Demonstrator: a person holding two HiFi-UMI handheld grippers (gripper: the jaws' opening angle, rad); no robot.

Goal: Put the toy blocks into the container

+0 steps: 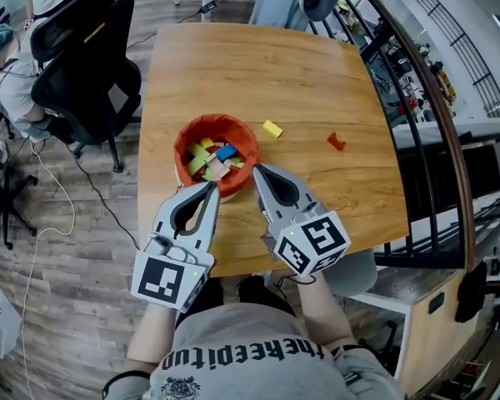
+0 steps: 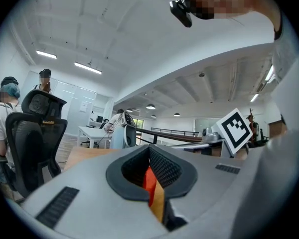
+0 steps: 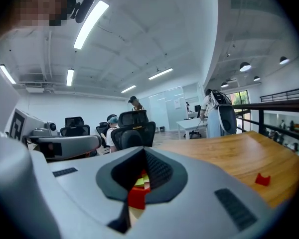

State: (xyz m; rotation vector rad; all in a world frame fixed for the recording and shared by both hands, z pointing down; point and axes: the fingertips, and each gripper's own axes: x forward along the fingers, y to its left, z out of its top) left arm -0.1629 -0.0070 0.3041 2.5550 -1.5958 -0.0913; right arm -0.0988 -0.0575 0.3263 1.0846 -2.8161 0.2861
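Note:
A red-orange container [image 1: 190,134] holding several coloured toy blocks [image 1: 213,160] stands near the front middle of the wooden table [image 1: 258,65]. A yellow block [image 1: 272,128] lies just right of it, and a red block [image 1: 336,142] lies farther right, also seen in the right gripper view [image 3: 261,179]. My left gripper [image 1: 210,187] points at the container's near rim, jaws together and empty. My right gripper [image 1: 256,170] sits at the container's right rim, jaws also together with nothing between them. Through each gripper's jaw window I see only the container's colours [image 2: 150,180] [image 3: 137,197].
Black office chairs [image 1: 87,69] and a seated person [image 1: 4,73] are on the floor to the table's left. A curved dark railing [image 1: 433,98] runs along the right side. The table's front edge [image 1: 375,244] is close under both grippers.

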